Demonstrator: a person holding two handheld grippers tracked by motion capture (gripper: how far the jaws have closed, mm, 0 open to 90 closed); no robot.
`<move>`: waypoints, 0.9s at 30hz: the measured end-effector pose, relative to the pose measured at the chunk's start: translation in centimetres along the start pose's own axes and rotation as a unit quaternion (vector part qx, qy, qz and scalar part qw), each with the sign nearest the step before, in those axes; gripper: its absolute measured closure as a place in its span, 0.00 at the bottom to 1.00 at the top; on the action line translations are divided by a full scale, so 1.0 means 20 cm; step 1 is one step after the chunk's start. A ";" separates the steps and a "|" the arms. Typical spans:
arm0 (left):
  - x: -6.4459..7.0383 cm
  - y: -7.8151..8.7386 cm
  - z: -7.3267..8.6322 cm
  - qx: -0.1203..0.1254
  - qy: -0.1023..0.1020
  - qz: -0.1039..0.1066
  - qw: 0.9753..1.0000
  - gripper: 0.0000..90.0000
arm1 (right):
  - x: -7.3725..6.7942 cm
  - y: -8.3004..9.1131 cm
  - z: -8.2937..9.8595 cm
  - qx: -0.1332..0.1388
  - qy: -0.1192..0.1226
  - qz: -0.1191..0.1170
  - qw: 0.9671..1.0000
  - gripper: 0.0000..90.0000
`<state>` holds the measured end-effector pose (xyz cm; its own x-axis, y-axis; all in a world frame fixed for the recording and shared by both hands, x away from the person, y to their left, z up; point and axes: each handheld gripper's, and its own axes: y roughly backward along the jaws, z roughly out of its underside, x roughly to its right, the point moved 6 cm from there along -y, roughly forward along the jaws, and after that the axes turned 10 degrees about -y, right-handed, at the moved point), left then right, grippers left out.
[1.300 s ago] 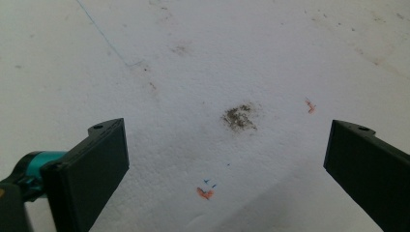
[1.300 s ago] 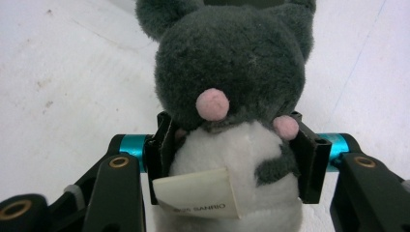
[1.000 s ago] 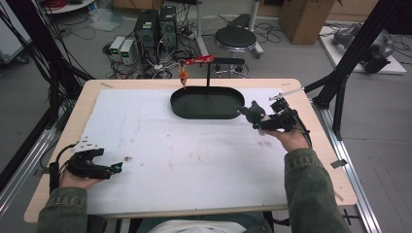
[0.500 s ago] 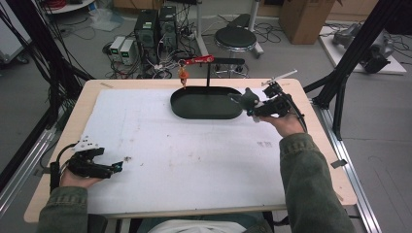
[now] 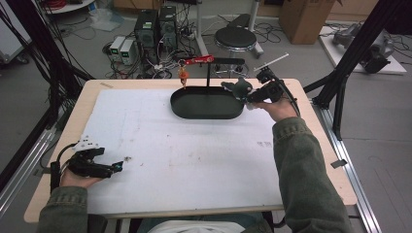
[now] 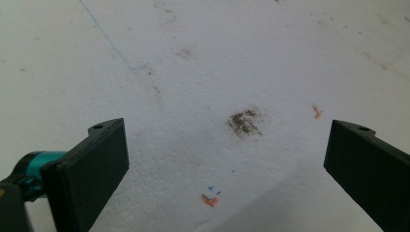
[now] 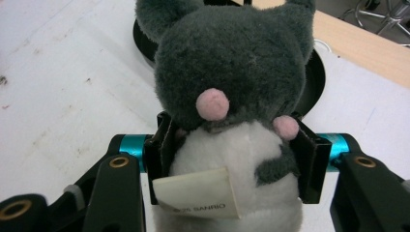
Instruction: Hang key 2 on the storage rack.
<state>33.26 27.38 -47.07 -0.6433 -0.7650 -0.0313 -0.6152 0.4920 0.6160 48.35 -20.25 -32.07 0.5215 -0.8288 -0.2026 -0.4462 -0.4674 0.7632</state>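
Note:
A grey and white plush toy (image 7: 232, 96) with pink spots and a paper tag (image 7: 196, 195) is clamped between the jaws of my right gripper (image 5: 248, 96). In the high view the plush toy (image 5: 238, 88) hangs over the right end of a black oval tray (image 5: 180, 104) at the table's far side. My left gripper (image 5: 116, 167) rests near the table's front left corner, jaws wide apart. In the left gripper view its fingers (image 6: 92, 174) frame bare white sheet with a dirt smudge (image 6: 244, 122).
A black stand with a red clamp (image 5: 197, 60) rises behind the tray. The white sheet (image 5: 194, 160) covers most of the wooden table (image 5: 320, 141). A stool (image 5: 235, 36) and computer cases (image 5: 155, 24) stand on the floor beyond.
My right gripper has carried the plush toy up and left, from beside the tray's right end to above its right rim. The left gripper has stayed in place.

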 end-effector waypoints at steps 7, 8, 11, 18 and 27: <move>0.03 0.00 -0.06 0.011 -0.013 0.002 1.000 0.03 | 0.01 -0.01 -0.06 0.002 -0.015 -0.003 1.000 0.50; 0.03 0.00 -0.06 0.010 -0.014 0.002 1.000 0.03 | 0.01 -0.01 -0.07 0.000 -0.020 -0.004 1.000 0.50; 0.04 0.00 -0.06 0.009 -0.014 0.004 1.000 0.03 | 0.00 -0.01 -0.09 0.000 -0.014 -0.005 1.000 0.50; 0.03 0.00 -0.05 -0.001 -0.011 -0.005 1.000 0.03 | -0.02 -0.03 -0.14 -0.005 -0.007 -0.004 1.000 0.50; 0.02 0.00 -0.05 0.000 -0.010 -0.004 1.000 0.03 | -0.03 -0.08 -0.22 -0.004 -0.025 -0.001 1.000 0.50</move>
<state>33.44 26.59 -46.36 -0.6481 -0.7598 -0.0522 -0.6198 0.4864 0.6159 51.99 -17.67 -30.43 0.4857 -0.8423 -0.2336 -0.4396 -0.4664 0.7676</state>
